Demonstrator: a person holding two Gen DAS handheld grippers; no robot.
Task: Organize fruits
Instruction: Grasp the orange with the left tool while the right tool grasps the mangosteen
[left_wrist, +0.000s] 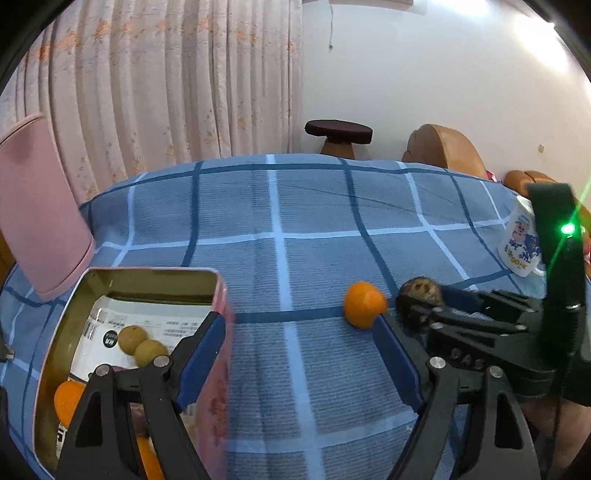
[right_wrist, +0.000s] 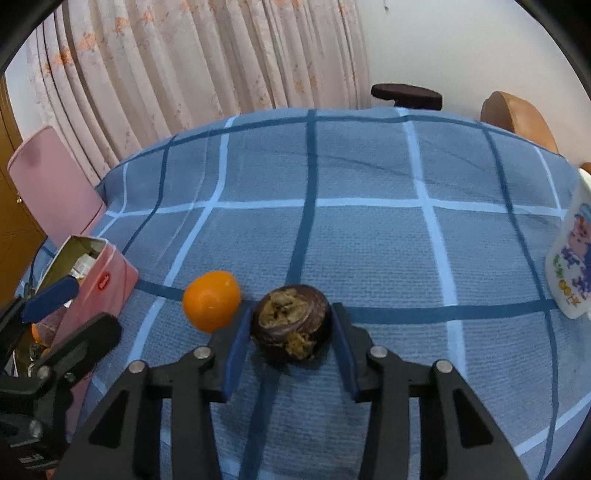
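A pink tin box (left_wrist: 221, 369) sits open on the blue checked cloth at the left; it also shows in the right wrist view (right_wrist: 110, 280). Inside lie two yellow-green fruits (left_wrist: 142, 345) and an orange (left_wrist: 66, 400). Another orange (right_wrist: 211, 300) lies loose on the cloth, also in the left wrist view (left_wrist: 364, 304). A dark mangosteen (right_wrist: 291, 325) sits between the fingers of my right gripper (right_wrist: 290, 334), which close on its sides. My left gripper (left_wrist: 299, 354) is open, its left finger over the tin's wall.
A white printed bottle (right_wrist: 570, 266) stands at the cloth's right edge. A pink chair back (left_wrist: 40, 206) stands behind the tin. A dark stool (left_wrist: 338, 134) and brown chairs (left_wrist: 443, 147) stand beyond the table's far edge.
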